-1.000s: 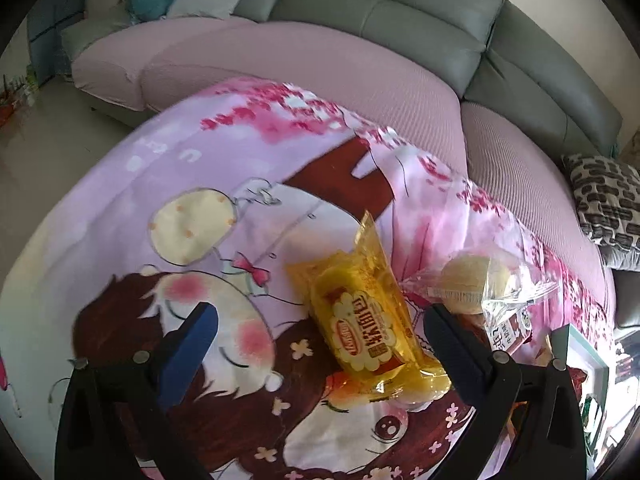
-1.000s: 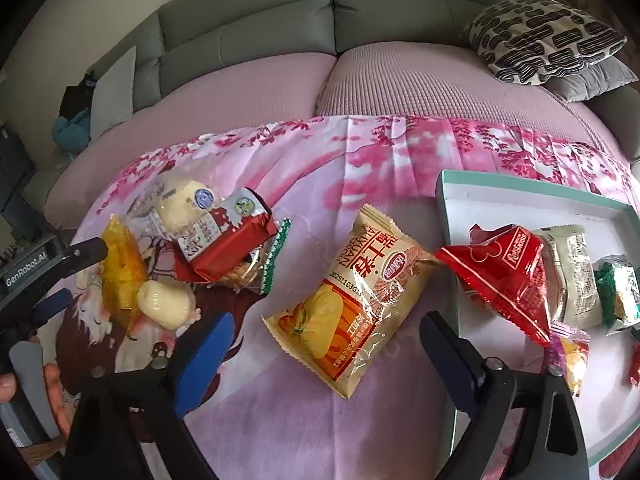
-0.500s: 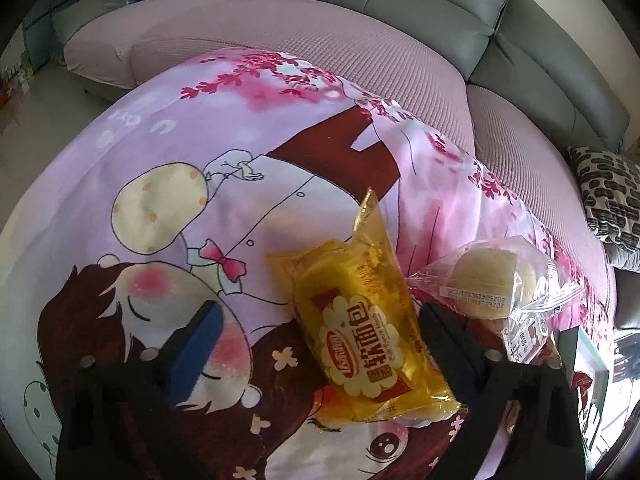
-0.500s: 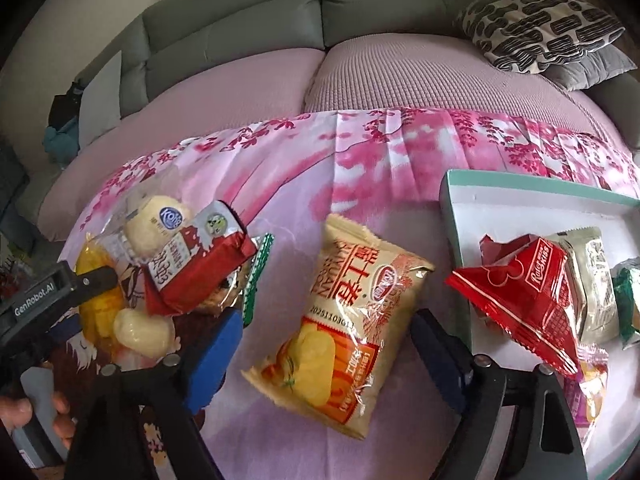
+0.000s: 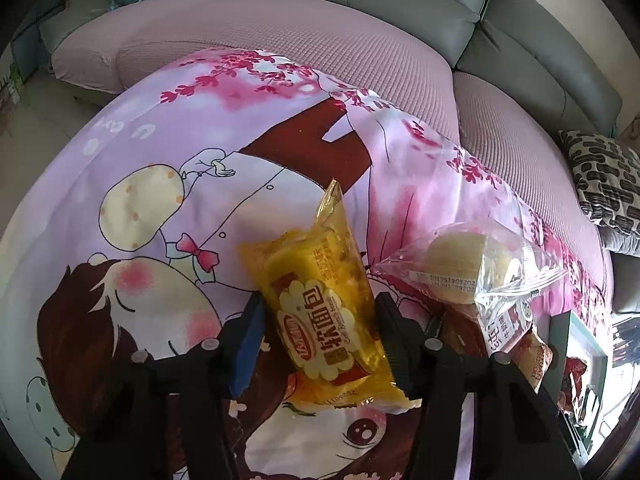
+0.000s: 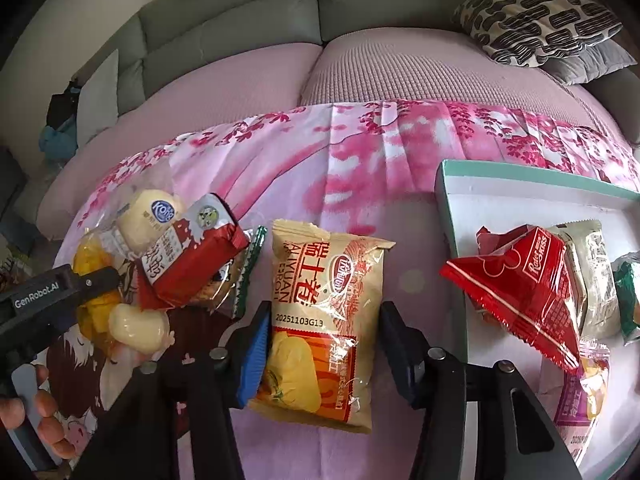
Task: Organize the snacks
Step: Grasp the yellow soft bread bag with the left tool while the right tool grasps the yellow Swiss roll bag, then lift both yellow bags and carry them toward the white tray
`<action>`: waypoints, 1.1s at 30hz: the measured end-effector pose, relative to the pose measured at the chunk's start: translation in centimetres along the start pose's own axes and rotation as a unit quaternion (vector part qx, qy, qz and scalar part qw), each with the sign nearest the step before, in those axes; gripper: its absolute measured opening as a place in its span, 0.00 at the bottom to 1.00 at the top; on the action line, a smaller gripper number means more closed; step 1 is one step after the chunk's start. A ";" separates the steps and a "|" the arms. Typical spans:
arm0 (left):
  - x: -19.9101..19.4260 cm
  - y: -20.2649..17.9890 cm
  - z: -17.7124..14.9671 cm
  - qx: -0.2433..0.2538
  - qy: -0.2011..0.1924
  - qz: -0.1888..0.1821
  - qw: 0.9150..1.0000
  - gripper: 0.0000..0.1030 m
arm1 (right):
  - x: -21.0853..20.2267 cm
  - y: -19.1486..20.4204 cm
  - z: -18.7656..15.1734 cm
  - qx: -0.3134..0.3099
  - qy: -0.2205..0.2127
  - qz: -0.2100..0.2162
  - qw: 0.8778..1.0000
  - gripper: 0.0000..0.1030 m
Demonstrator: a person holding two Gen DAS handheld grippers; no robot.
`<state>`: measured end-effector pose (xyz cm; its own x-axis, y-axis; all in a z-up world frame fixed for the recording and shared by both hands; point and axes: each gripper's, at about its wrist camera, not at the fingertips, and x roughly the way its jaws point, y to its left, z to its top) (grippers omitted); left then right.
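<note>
In the left wrist view my left gripper has its jaws closed in around a yellow bread packet that lies on the cartoon cloth; the fingers touch or nearly touch its sides. In the right wrist view my right gripper straddles a beige snack bag in the same way, fingers at its edges. A white tray with a teal rim at the right holds a red packet and several other snacks.
A clear bag with a pale bun and a red packet lie between the two grippers. The left gripper's body shows at the right view's left edge. A sofa with a patterned cushion stands behind the cloth.
Both grippers have moved forward and down over their packets, and both pairs of jaws have narrowed from wide open to the packets' sides.
</note>
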<state>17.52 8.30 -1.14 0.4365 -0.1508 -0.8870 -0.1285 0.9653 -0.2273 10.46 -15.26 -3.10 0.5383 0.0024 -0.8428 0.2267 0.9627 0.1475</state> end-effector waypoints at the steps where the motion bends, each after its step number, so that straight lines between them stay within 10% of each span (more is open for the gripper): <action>1: -0.1 0.0 -0.1 -0.001 0.000 0.000 1.000 0.53 | 0.0 0.0 0.0 0.000 0.001 0.000 1.000 0.53; 33: -8.6 -1.1 -0.6 0.005 -0.094 0.015 0.995 0.49 | -6.1 0.1 1.1 -0.004 -0.050 0.029 0.998 0.38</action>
<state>13.40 8.43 6.49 0.5912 -0.0805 -0.8025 -0.1353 0.9710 -0.1971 8.10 -15.46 2.63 0.6291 0.0309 -0.7767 0.1870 0.9638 0.1898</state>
